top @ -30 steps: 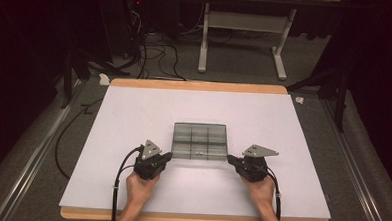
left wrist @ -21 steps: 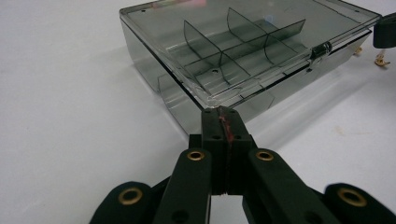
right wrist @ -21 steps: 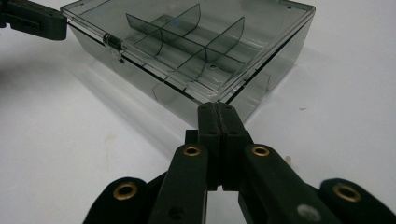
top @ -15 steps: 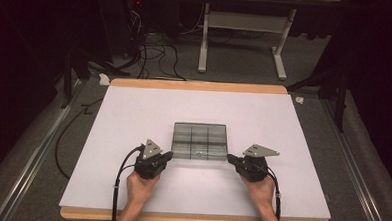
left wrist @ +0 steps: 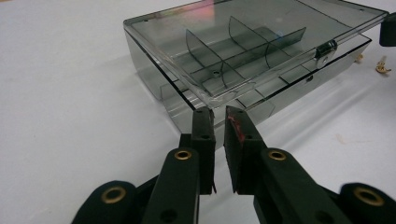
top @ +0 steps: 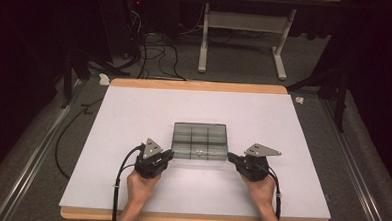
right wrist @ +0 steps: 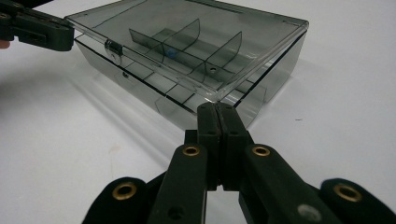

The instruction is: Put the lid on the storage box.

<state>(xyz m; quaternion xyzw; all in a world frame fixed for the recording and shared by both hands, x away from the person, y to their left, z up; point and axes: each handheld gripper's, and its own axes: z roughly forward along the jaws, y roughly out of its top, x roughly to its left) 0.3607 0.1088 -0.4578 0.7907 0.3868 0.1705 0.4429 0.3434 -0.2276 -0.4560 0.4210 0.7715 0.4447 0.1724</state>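
Clear smoky compartment box (top: 199,139) sits lid-down near the front-centre of the white tabletop (top: 134,108), well apart from the back, left & right edges, w/ bare surface all round. Left gripper (top: 169,153) at the box's near-left corner: jaws have just been opening, now a narrow gap, nothing between them, tips just short of the lid edge in the left gripper view. Right gripper (top: 230,157) at the near-right corner, jaws pressed together, empty, tips at the corner. Small latch (left wrist: 325,48) on the front edge, between both grippers.
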